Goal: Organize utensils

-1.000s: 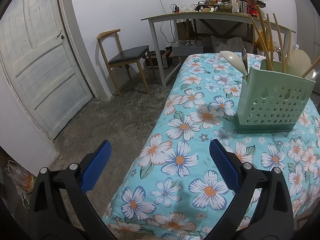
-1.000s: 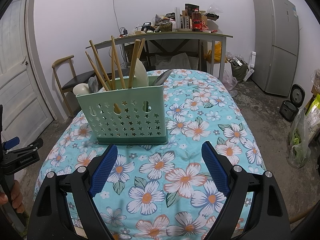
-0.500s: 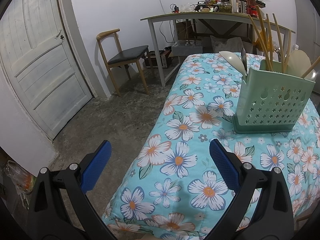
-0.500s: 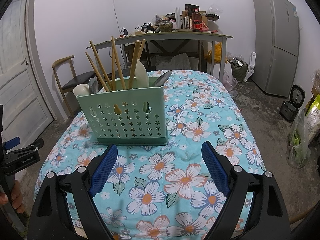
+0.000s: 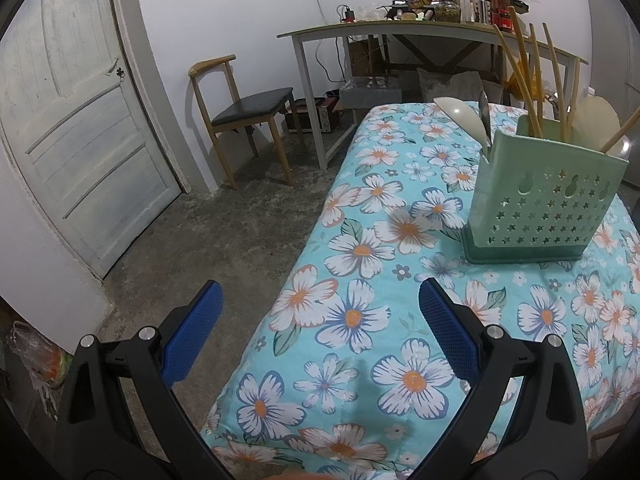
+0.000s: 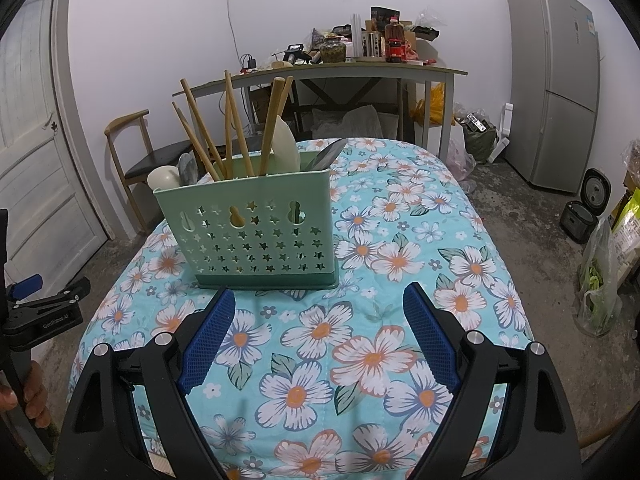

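A mint-green utensil caddy (image 6: 256, 228) with star cut-outs stands on the floral tablecloth (image 6: 360, 360). It holds wooden chopsticks (image 6: 236, 128), cream spoons (image 6: 286, 148) and a metal spoon (image 6: 332, 152). It also shows in the left wrist view (image 5: 540, 208) at the right. My right gripper (image 6: 318, 334) is open and empty, just in front of the caddy above the cloth. My left gripper (image 5: 320, 328) is open and empty at the table's near-left corner, partly over the floor. It also shows at the left edge of the right wrist view (image 6: 44, 304).
A wooden chair (image 5: 244, 120) and a white door (image 5: 72, 128) are to the left. A cluttered grey desk (image 6: 340, 68) stands behind the table. A fridge (image 6: 556, 84), a rice cooker (image 6: 584, 208) and bags (image 6: 604, 276) are on the right.
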Action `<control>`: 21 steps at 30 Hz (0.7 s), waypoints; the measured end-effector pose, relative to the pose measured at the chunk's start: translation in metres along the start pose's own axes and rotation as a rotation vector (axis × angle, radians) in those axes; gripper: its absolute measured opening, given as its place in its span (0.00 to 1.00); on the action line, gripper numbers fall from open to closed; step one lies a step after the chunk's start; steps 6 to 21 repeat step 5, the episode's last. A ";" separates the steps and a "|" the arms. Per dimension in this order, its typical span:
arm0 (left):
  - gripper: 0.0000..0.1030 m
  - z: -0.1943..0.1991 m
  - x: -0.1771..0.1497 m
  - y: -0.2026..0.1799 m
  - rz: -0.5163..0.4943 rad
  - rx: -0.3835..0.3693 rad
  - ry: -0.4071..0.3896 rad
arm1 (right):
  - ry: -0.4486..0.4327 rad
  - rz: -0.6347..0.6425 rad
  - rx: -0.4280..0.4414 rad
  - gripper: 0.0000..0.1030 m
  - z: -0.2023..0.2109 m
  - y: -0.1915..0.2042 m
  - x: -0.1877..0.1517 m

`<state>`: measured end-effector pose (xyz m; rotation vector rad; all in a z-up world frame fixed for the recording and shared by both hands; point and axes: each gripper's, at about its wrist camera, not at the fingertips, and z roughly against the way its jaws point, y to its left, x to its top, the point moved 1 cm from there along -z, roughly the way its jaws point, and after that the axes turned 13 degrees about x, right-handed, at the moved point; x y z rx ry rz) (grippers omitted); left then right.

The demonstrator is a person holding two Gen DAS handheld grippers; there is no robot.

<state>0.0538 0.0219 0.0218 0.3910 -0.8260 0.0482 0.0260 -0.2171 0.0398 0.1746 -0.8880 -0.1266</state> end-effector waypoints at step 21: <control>0.92 0.001 -0.001 -0.007 -0.019 -0.028 -0.005 | -0.003 0.000 0.008 0.81 -0.001 0.003 -0.001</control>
